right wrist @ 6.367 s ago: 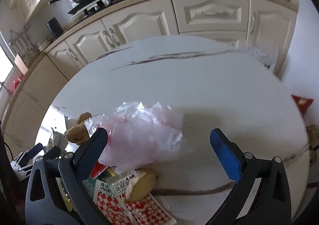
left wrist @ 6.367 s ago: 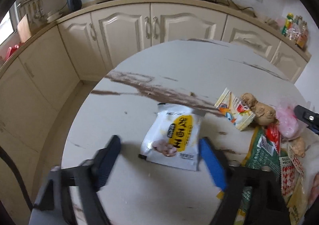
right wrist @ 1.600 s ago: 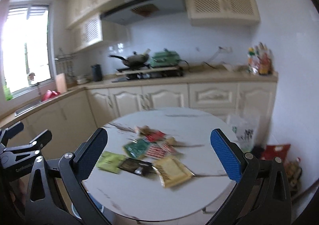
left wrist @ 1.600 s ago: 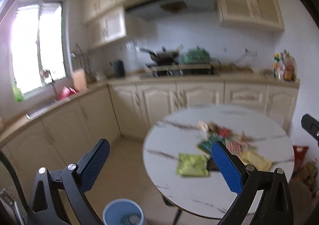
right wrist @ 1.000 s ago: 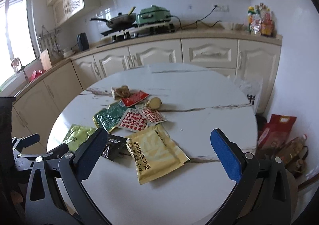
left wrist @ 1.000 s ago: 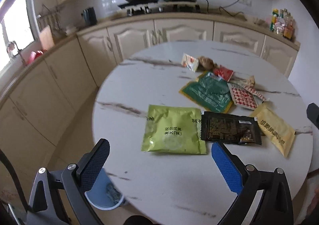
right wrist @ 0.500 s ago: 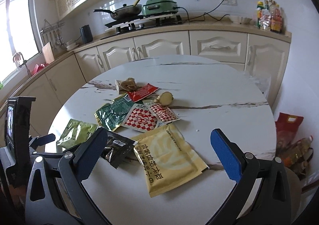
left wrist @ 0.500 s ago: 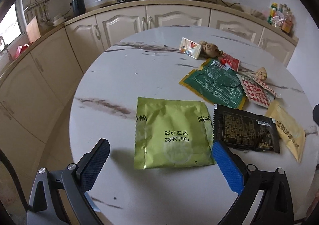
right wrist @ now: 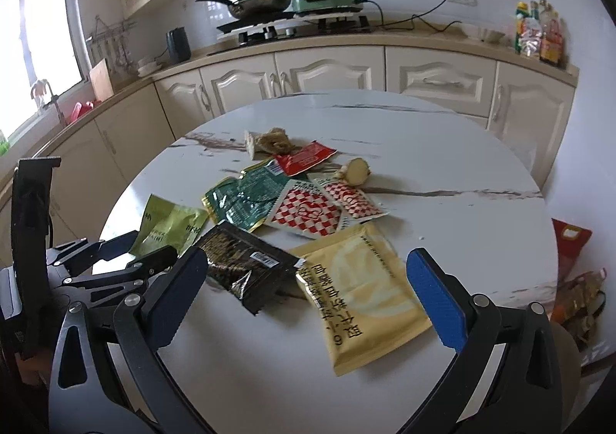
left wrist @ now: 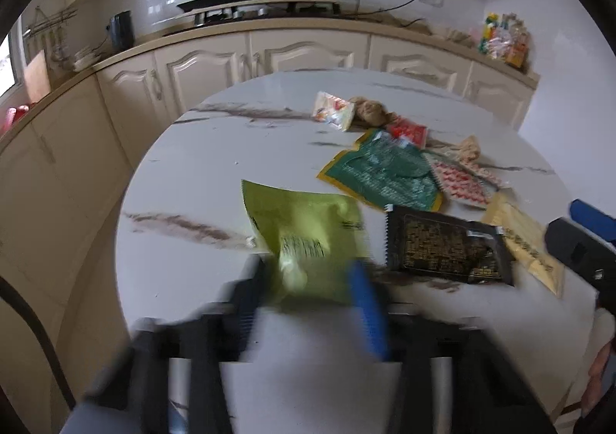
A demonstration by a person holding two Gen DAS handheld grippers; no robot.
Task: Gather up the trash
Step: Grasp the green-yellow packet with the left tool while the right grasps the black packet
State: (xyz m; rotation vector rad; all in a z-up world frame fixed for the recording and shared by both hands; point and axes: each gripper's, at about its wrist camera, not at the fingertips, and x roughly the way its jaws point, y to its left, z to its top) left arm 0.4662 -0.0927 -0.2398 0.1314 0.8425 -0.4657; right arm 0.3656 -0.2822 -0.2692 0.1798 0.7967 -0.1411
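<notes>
Marble-patterned white top with dark veins, round table. Flat, crinkled foil and plastic wrappers lie strewn across it. Lime-green packet sits near the table's left edge, its near end buckled upward. Left tongs, blurred, are closing, with that near end between the jaws; contact of the pads cannot be confirmed. Glossy black packet lies just right of it, touching a matte yellow packet toward the near edge. Dark green packet, two red-and-white checked sachets, a red sachet and knobbly ginger pieces occupy the centre. Right tongs stand wide apart above the black and yellow packets, holding nothing.
</notes>
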